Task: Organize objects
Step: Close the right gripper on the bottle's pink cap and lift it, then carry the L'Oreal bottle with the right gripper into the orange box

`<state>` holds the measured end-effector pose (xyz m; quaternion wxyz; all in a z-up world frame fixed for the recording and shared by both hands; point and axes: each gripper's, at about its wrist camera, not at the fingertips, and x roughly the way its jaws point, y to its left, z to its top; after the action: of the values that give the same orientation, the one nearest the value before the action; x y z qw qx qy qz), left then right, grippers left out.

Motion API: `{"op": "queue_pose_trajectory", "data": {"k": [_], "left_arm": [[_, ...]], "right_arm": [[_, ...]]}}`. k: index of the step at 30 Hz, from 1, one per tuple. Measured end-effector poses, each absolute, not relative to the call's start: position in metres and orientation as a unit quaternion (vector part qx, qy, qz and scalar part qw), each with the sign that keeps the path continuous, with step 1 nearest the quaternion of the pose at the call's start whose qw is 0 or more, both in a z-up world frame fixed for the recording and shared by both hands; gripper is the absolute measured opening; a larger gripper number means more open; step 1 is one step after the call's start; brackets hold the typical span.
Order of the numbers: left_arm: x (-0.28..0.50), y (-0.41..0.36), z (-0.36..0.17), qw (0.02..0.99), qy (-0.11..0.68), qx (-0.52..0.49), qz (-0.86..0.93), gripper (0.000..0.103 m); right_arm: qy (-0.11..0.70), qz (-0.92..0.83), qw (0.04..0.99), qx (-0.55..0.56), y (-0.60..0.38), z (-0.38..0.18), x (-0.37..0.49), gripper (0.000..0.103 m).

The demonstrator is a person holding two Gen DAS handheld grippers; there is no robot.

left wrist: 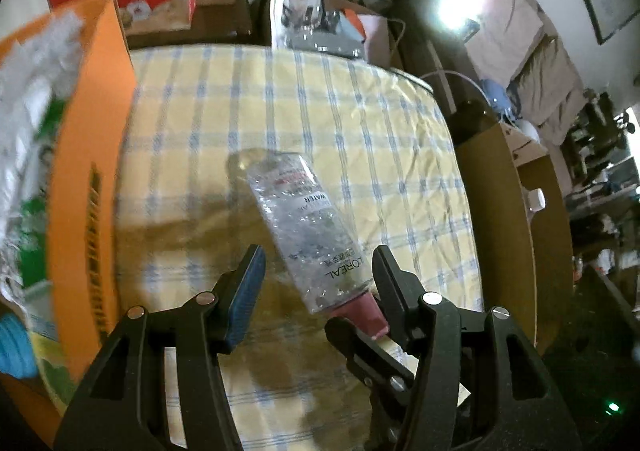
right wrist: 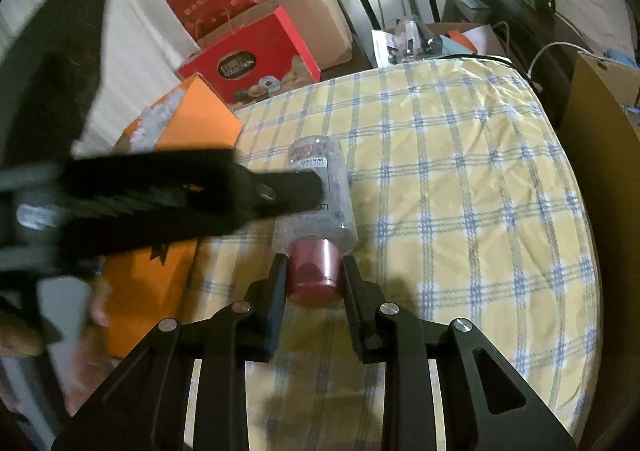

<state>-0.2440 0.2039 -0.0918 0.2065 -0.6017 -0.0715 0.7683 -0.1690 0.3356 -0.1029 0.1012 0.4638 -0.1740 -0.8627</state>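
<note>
We have the right hand-held gripper (right wrist: pixel 314 277) closed around the pink cap (right wrist: pixel 314 275) of the clear bottle (right wrist: pixel 320 187), its pads touching the cap on both sides. The bottle lies on the checked bed (right wrist: pixel 460 191), tilted, cap toward us, just beside the orange box (right wrist: pixel 192 119).

The left hand-held gripper (left wrist: pixel 316 271) is about half open with nothing held; in its own view the bottle's lower body sits between the fingers, clear of the blue pad (left wrist: pixel 248 291), while the other finger is at the cap end, contact unclear.

Our worries:
- The cap is smooth and round, so a grip there alone may let the bottle swing or slip out when lifted.
- The cap could loosen if we twist.
- The two grippers are crowded together and may knock each other.
- The soft bed gives, so the bottle could roll away from the left fingers before they close.
</note>
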Motion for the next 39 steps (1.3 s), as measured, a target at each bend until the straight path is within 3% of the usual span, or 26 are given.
{"op": "queue_pose_trajectory", "data": {"k": [10,20,28,39], "left_arm": [[-0.239,0.199,-0.103,0.228,-0.121,-0.617,0.743,0.051],[-0.230,0.181,-0.057,0.245,-0.140,-0.578,0.766,0.051],[-0.223,0.137,-0.013,0.238,-0.150,-0.537,0.795,0.051],[-0.218,0.050,-0.008,0.190,-0.167,-0.529,0.810,0.051]], "right_arm": [[-0.164,-0.864,0.100,0.466,0.334,-0.097,-0.160,0.026],[-0.139,-0.881,0.102,0.440,0.321,-0.058,-0.153,0.027],[-0.112,-0.895,0.126,0.413,0.282,-0.016,-0.150,0.027],[-0.094,-0.886,0.183,0.414,0.205,-0.005,-0.158,0.027]]}}
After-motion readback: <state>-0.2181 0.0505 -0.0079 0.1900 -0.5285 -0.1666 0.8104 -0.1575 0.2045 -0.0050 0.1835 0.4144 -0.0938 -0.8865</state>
